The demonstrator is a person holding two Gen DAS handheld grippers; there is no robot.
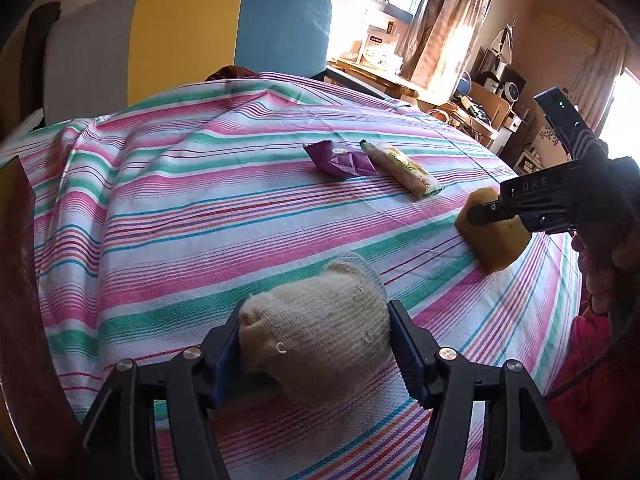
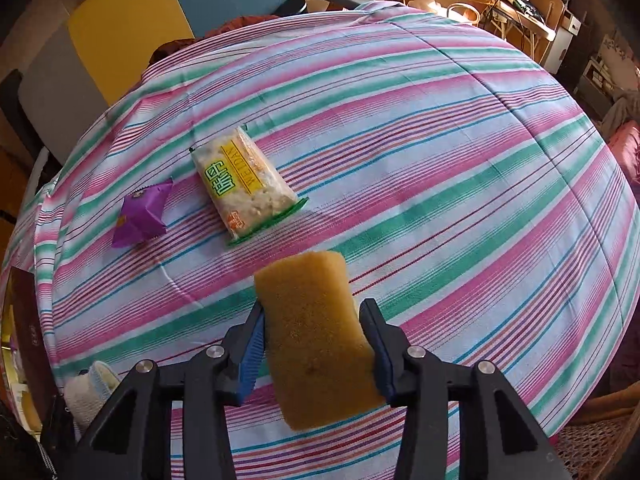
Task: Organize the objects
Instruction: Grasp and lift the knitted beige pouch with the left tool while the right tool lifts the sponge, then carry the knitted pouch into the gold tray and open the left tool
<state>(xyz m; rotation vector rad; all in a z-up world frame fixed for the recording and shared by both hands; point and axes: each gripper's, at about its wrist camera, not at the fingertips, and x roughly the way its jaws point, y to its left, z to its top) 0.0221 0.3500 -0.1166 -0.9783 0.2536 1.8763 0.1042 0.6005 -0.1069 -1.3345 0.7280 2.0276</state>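
My left gripper (image 1: 316, 344) is shut on a cream knitted glove (image 1: 320, 328), held just above the striped tablecloth (image 1: 200, 220). My right gripper (image 2: 312, 344) is shut on a yellow-brown sponge (image 2: 316, 336); in the left wrist view the sponge (image 1: 494, 232) and the right gripper (image 1: 500, 210) sit at the right edge of the table. A purple snack packet (image 1: 340, 160) and a clear packet of rice crackers with a yellow label (image 1: 404, 168) lie side by side at mid-table. Both also show in the right wrist view, the purple packet (image 2: 142, 216) left of the cracker packet (image 2: 244, 184).
A chair back in grey, yellow and blue (image 1: 188, 40) stands behind the table. A dark brown box (image 1: 20, 280) stands at the left edge. A desk with clutter (image 1: 480, 96) and curtains are at the back right. Red fabric (image 1: 596, 360) lies at the right.
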